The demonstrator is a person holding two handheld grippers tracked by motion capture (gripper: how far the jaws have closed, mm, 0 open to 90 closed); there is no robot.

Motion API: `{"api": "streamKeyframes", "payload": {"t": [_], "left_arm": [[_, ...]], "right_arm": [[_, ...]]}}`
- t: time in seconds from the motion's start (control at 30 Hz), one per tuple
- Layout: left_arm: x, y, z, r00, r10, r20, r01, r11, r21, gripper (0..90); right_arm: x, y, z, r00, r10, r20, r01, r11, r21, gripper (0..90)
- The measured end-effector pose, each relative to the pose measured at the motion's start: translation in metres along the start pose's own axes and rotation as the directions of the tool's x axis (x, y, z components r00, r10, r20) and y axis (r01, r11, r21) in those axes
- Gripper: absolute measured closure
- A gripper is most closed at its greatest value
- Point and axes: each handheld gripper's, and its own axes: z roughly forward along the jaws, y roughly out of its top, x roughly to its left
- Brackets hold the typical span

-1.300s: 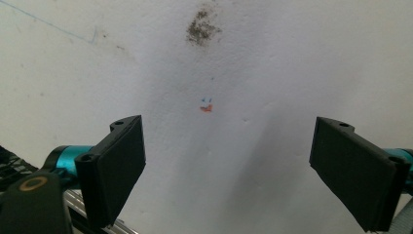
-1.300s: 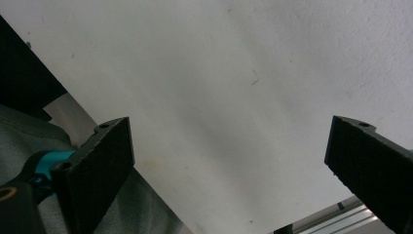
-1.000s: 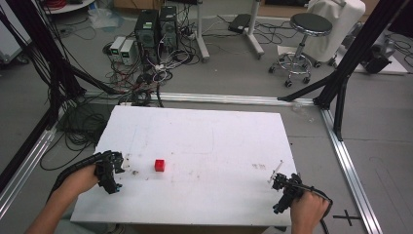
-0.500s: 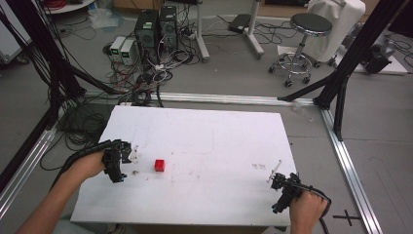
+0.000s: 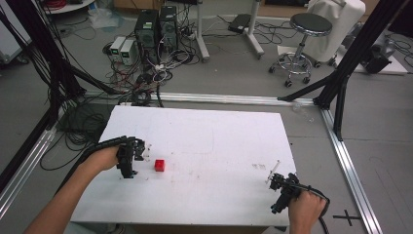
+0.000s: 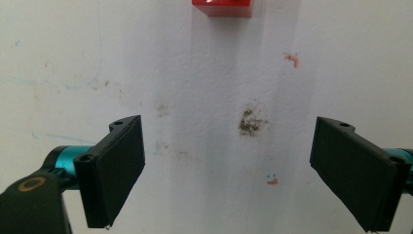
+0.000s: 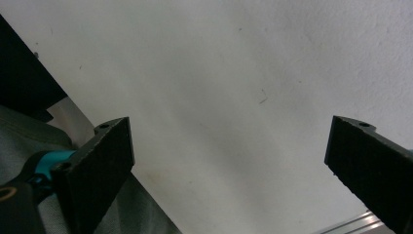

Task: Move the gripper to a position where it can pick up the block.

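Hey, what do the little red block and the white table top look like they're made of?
Red block: probably hard plastic; glossy, with a bright glint and crisp edges, though painted wood is possible. Table top: looks like a matte white painted or laminated board, finely textured, stained and scuffed; its core can't be told.

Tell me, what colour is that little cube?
Red; the cube shows best in the high view.

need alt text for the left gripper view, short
Two open black jaws of the left gripper rise over a stained white table, with nothing between them. A red cube sits ahead at the top edge, partly cut off.
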Motion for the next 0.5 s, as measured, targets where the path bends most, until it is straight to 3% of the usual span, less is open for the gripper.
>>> {"api": "streamKeyframes", "payload": {"t": [0.33,0.5], "left_arm": [[0.016,0.03,0.008,0.998,0.031,0.055,-0.031,0.9995,-0.007,13.1],[0.025,0.042,0.014,0.9944,-0.005,0.106,0.009,0.9995,-0.029,13.1]], "right_arm": [[0.0,0.004,0.002,0.9998,-0.019,-0.004,0.019,1.0,0.001,3.1],[0.0,0.006,0.003,0.9998,-0.02,-0.003,0.02,1.0,0.009,3.1]]}}
